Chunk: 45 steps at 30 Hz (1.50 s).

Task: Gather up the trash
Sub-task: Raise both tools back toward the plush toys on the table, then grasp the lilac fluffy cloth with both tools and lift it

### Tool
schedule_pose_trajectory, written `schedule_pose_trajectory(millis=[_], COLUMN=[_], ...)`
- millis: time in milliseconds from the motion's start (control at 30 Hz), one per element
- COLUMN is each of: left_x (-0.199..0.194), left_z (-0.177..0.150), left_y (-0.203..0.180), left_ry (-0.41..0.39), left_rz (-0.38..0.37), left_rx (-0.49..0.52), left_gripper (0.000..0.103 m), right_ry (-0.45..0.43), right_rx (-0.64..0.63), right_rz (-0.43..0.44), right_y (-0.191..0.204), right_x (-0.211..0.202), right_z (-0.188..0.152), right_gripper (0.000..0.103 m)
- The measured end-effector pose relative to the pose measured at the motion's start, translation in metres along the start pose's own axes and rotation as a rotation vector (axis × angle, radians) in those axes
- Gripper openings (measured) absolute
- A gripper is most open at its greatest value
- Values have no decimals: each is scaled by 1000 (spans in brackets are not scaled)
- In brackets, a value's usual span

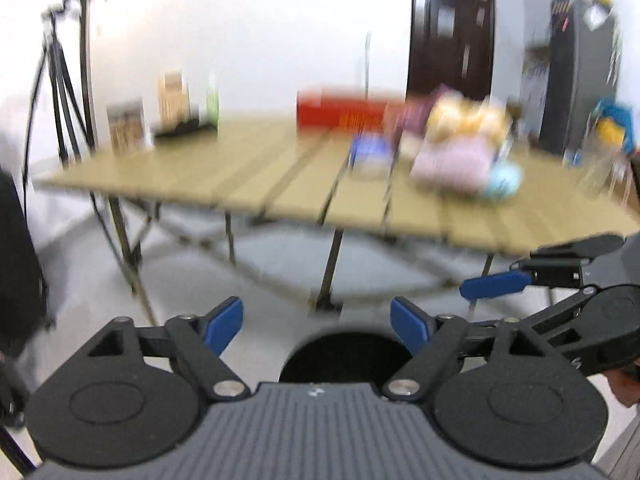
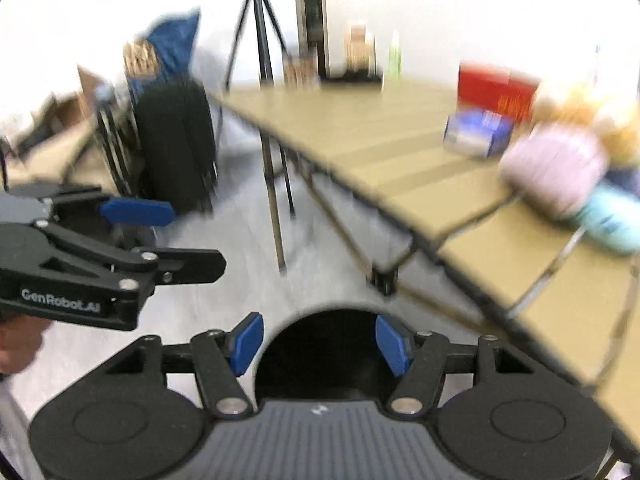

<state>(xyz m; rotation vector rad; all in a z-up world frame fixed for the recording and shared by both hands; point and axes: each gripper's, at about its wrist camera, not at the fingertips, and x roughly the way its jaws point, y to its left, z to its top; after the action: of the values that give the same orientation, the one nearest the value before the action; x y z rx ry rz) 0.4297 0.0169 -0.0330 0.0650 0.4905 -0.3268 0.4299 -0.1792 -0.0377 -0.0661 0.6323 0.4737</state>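
Both views are blurred by motion. A tan slatted folding table (image 1: 248, 168) stands ahead; it also shows in the right wrist view (image 2: 360, 132). On it lie a blue and white packet (image 1: 370, 154) (image 2: 478, 132), a pink packet (image 1: 452, 164) (image 2: 556, 164), a light blue item (image 1: 502, 180) (image 2: 612, 216), a yellow bag (image 1: 468, 116) and a red box (image 1: 340, 110) (image 2: 496, 88). My left gripper (image 1: 318, 324) is open and empty, below the table edge. My right gripper (image 2: 320, 342) is open and empty, left of the table. Each gripper appears in the other's view (image 1: 560, 280) (image 2: 136, 236).
Boxes and a green bottle (image 1: 212, 100) stand at the table's far left. A tripod (image 1: 60, 80) stands left of the table, and a black suitcase (image 2: 176, 140) is on the floor. A dark door (image 1: 452, 36) and a cluttered black shelf (image 1: 580, 72) are at the back right.
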Motion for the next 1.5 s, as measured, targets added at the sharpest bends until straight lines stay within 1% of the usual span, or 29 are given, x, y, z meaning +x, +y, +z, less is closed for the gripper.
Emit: schedule_pose_trajectory(millis=[33,67,133,233,300,367,433,600,667,700,800,867,933,967,1000,1067,1100,1167,1200,1267,1300,1333,1367,1433,1500], left_x=[-12,-21,-33,-36,-33,-27,-23,-8,2,9,35,56,76,82,87,90,91,94,95,97,99,103,106,114,123], left_z=[3,4,7,6,6,8,11,19,25,29,46,56,64,66,67,63,61,58,57,56,56,55,54,53,53], left_y=[-4,-10,-23,-43,-54,-59,-63,-69,-72,-73,-67,-62,-58,-56,-52,-43,-38,-29,-25,-18,-15,-13,-12,-14,-20], left_ry=[-58,-102,-167,-220,-230,-238,-244,-236,-233,-234,-233,-215,-202,-195,-194,-190,-186,-178,-173,-162,-156,-145,-133,-112,-98], left_rz=[-10,-18,-36,-17,-18,-21,-21,-35,-29,-20,15,36,67,69,56,41,37,44,41,11,-13,-34,-49,-85,-119], left_rx=[-3,-2,16,36,33,36,26,-4,-9,-18,-64,-68,-63,-67,-76,-89,-92,-114,-131,-171,-187,-200,-211,-227,-238], left_gripper=[88,90,93,94,94,94,94,94,94,94,94,94,93,93,93,93,93,93,93,94,94,94,94,94,92], right_ry=[-51,-107,-225,-360,-406,-417,-410,-383,-375,-374,-368,-341,-286,-265,-264,-314,-331,-329,-317,-288,-242,-205,-180,-125,-104], right_rx=[13,26,31,45,89,137,185,239,252,253,233,250,296,314,313,268,254,236,260,333,370,399,444,534,634], right_rz=[-12,-38,-121,-254,-307,-334,-355,-367,-346,-337,-332,-347,-352,-350,-351,-358,-341,-283,-206,-37,41,85,108,119,140], right_y=[-2,-5,-9,-18,-30,-45,-57,-72,-77,-73,-82,-92,-105,-110,-113,-108,-104,-97,-96,-104,-110,-116,-126,-145,-165], right_x=[-16,-33,-62,-91,-103,-106,-103,-92,-84,-80,-53,-25,4,16,27,33,33,33,31,26,26,26,25,29,34], right_z=[1,1,-2,-10,-14,-16,-18,-20,-14,-13,15,32,40,41,40,38,38,39,39,39,39,38,35,27,17], right_gripper=[68,69,73,74,74,74,74,74,74,74,73,68,59,56,48,36,28,24,22,22,22,22,22,22,22])
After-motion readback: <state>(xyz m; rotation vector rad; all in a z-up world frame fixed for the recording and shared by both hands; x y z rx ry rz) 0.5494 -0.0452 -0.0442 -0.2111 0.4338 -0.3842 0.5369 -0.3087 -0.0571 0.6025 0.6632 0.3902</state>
